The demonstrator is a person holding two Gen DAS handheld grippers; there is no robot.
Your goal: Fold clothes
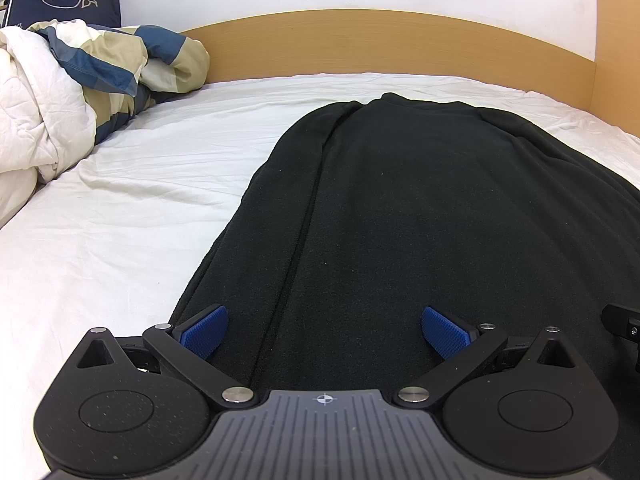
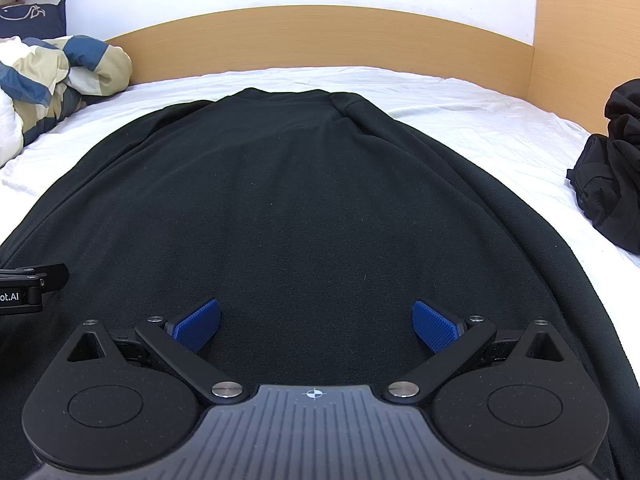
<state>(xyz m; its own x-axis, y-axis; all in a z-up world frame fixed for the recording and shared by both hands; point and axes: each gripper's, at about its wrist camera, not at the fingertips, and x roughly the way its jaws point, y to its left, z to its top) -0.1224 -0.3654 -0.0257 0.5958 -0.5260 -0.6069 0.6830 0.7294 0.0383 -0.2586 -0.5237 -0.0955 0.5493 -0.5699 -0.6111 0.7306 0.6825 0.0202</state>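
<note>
Lying flat across the white bed sheet [image 1: 132,184], one black fleece garment [image 1: 420,208] fills the centre and lower right of the left wrist view and most of the middle of the right wrist view [image 2: 280,200]. Its sides are turned inward, so that one long folded edge is seen along each side, and its far end lies near the wooden headboard [image 1: 360,44].

Two grippers are seen, one per view. The left gripper [image 1: 325,330] is held low over the near end of the garment, its jaws spread wide with nothing between them; two blue ribbed pads [image 1: 206,330] are counted on it. The right gripper [image 2: 316,326] is held likewise over the near end, jaws wide apart and empty, also with two blue pads [image 2: 434,326]. Whether the pads touch the fleece cannot be told. A part of each gripper is caught at the edge of the other's view.

One crumpled duvet [image 1: 60,92], white with blue and beige checks, is bunched at the upper left, and one navy pillow [image 1: 64,6] with a white outline drawing sits behind it. One separate heap of black clothing [image 2: 612,168] rests at the right edge of the right wrist view, well apart from the spread garment.
</note>
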